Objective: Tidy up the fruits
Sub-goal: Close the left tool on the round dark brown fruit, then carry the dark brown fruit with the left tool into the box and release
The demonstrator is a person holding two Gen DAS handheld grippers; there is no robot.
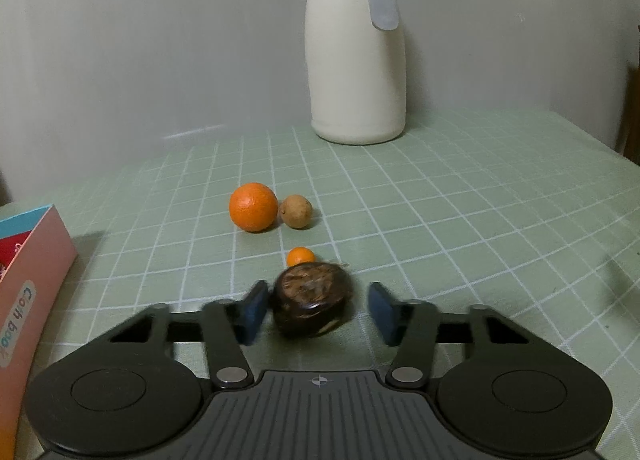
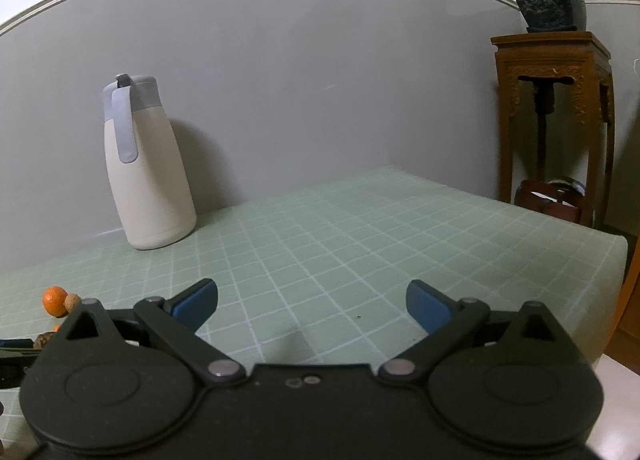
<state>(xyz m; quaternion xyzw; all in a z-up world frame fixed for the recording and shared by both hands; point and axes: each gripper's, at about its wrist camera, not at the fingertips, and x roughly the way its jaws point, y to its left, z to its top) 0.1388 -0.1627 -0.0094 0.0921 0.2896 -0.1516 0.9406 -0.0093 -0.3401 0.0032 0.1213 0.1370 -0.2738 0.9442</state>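
Four fruits on the green checked cloth

A dark brown, wrinkled fruit (image 1: 312,300) sits nearest; just behind it lies a tiny orange kumquat-like fruit (image 1: 301,256). Farther back — side by side, seemingly touching — rest a round orange (image 1: 253,206) and a tan longan-like fruit (image 1: 295,211).

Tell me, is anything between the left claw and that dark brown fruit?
No. The dark brown fruit already sits between the left claw's pads, nothing in the way. One pad looks to touch it; the other shows a gap.

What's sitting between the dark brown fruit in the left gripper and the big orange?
A small orange fruit lies between the dark brown fruit and the big orange, seen in the left wrist view.
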